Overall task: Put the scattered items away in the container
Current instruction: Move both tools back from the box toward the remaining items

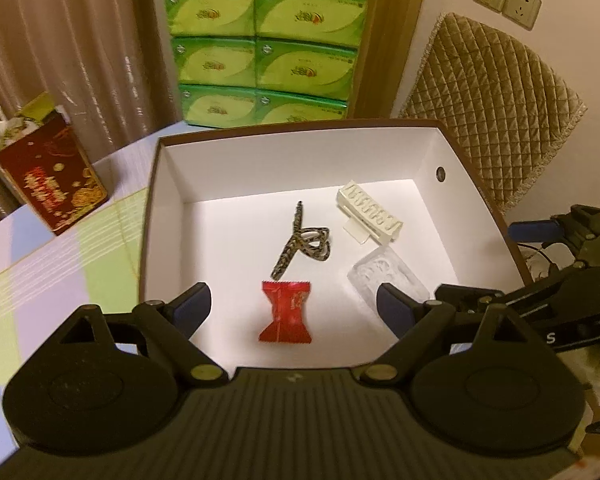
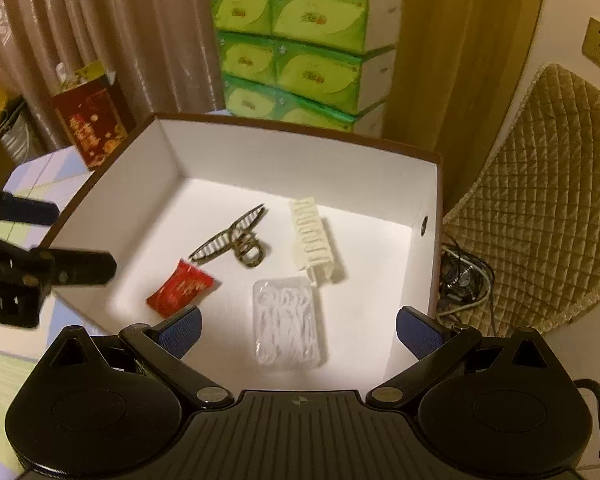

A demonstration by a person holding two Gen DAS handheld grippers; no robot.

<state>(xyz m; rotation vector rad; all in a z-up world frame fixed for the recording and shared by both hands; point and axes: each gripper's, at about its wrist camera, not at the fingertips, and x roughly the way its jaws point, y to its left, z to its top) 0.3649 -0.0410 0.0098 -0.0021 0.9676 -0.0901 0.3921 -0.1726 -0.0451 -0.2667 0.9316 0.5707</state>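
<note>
Nearest to me, my left claw (image 1: 294, 304) hangs over the near edge of the box (image 1: 168, 168), its jaws spread wide with nothing between them and touching nothing. My right claw (image 2: 298, 330) hangs beside it to the right, over the same near edge, jaws just as wide apart and equally empty.

Under the left claw, near the front wall, lies the red sweet packet (image 1: 286, 312). To its right, under the right claw, sits the clear packet of floss picks (image 2: 286, 324). Further in, about the middle of the white floor, rests the mottled hair clip (image 1: 302, 240), and to the right of it, toward the far right corner, the cream hair claw (image 1: 370, 216). All four lie flat on the floor of the box, apart from one another.

I judge the putting-in step to be done for these things, with both claws free above them. What the next move calls for is a look round the checked tablecloth (image 1: 40, 264) for anything loose; in the part I can see, to the left of the box, I find nothing scattered. The table to the right and behind me is out of sight, so I cannot tell whether more remains.

Beyond the box on the left stands a red gift bag (image 1: 54, 184), and at the far end a stack of green tissue packs (image 1: 264, 48).
</note>
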